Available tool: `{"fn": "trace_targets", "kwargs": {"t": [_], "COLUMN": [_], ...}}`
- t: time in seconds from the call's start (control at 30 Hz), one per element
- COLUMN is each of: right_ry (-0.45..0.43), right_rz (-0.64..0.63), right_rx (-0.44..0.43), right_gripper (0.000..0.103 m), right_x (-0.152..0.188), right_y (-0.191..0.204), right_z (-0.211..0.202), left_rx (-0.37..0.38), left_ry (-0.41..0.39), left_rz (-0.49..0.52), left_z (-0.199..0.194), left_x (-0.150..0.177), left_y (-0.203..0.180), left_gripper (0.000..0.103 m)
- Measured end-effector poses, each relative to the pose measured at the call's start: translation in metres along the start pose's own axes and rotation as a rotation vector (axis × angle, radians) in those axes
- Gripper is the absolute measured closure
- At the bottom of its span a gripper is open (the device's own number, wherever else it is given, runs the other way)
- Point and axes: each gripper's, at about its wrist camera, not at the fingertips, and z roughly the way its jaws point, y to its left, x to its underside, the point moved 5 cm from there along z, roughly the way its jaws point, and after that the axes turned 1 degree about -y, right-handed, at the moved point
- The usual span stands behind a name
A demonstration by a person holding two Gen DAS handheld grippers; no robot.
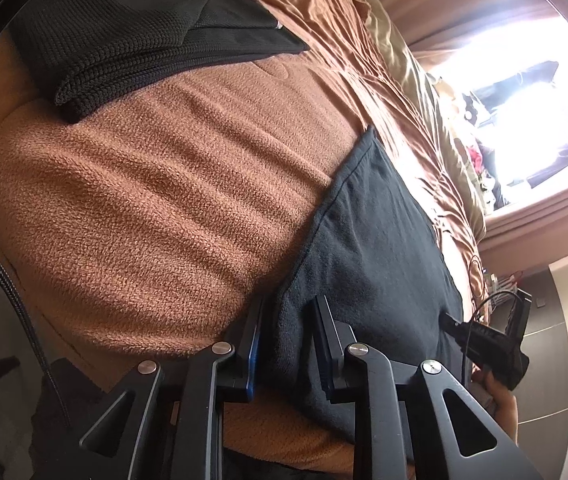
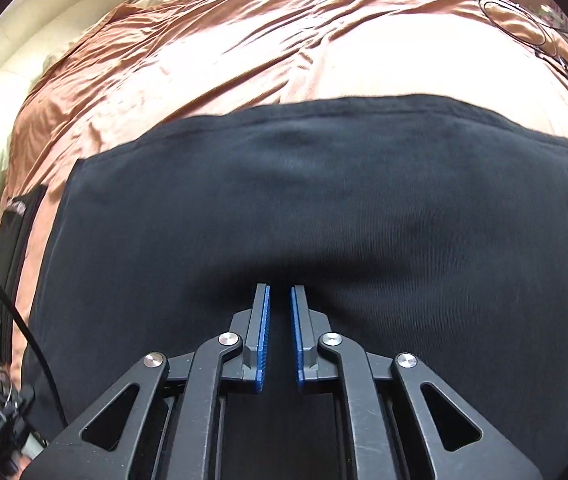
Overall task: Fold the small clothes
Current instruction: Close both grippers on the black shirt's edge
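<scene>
A dark navy garment [image 2: 323, 208] lies spread flat on the bed and fills most of the right wrist view. In the left wrist view the garment [image 1: 371, 240] shows as a dark panel whose near corner bunches up between the fingers of my left gripper [image 1: 289, 314], which is shut on that fabric. My right gripper [image 2: 280, 292] hovers low over the garment's near middle with its blue pads almost together and no fold visibly caught between them. The right gripper [image 1: 449, 322], held by a hand, also shows at the garment's right edge.
A stack of folded dark knit clothes [image 1: 124, 40] rests on the brown fleece blanket [image 1: 144, 200] to the upper left. A wrinkled copper satin bed cover [image 2: 244, 48] stretches beyond the garment. A bright window [image 1: 523, 100] and tiled floor [image 1: 559, 360] lie right. A black cable [image 2: 24, 320] hangs left.
</scene>
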Motion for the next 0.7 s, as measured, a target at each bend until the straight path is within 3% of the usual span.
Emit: {"fn": "trace_targets", "kwargs": {"t": [0.47, 0.7], "right_ry": [-0.007, -0.008], "right_rz": [0.014, -0.004], "right_rx": [0.042, -0.009], "right_gripper": [0.098, 0.094], "right_x": [-0.046, -0.033], "right_y": [0.004, 0.014], "right_z": [0.034, 0.011], "left_rx": [0.030, 0.096], "left_ry": [0.013, 0.033], "left_rz": [-0.007, -0.005], "left_z": [-0.001, -0.008], "left_x": [0.000, -0.001], "left_y": [0.005, 0.002], "left_gripper": [0.087, 0.093]}}
